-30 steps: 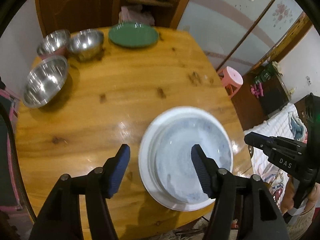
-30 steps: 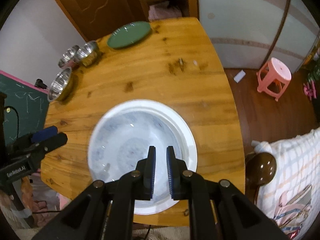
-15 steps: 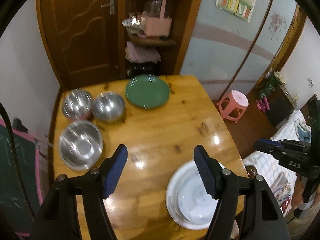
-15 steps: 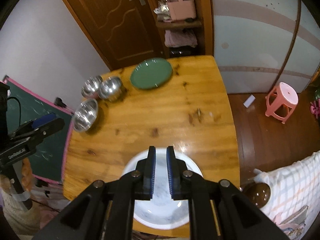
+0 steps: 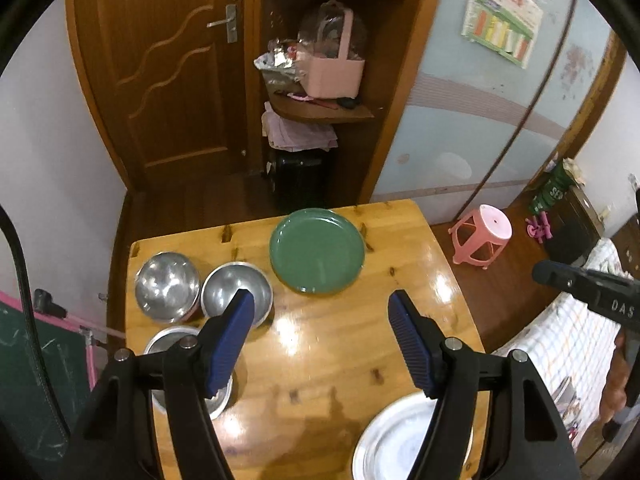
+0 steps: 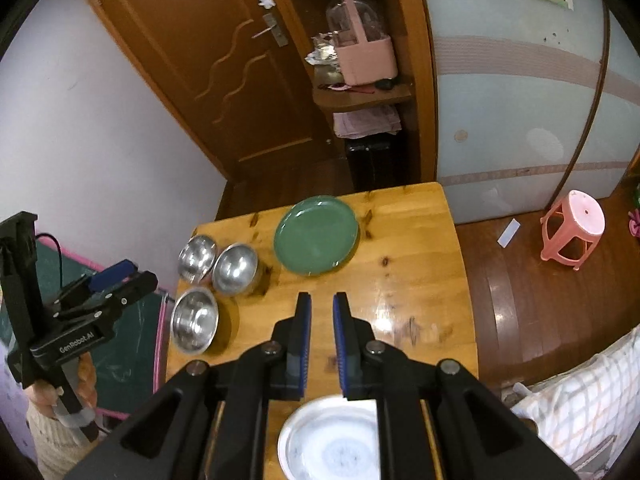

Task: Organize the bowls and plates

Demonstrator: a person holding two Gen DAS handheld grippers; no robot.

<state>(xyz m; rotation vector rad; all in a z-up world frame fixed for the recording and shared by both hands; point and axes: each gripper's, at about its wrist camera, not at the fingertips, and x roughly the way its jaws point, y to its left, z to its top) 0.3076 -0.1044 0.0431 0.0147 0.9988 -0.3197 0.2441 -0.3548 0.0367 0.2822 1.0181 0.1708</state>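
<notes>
A green plate lies at the far end of the wooden table. Three steel bowls sit along the left side. A white plate with a blue pattern lies at the near edge. My left gripper is open and empty, held high above the table. My right gripper has its jaws nearly together and holds nothing, high above the white plate.
A pink stool stands on the floor right of the table. A shelf with a pink basket and a door are behind. A bed with checked cloth is at the right.
Both grippers have risen and pulled back from the white plate; more of the room and all the table show now. Jaw openings are unchanged.
</notes>
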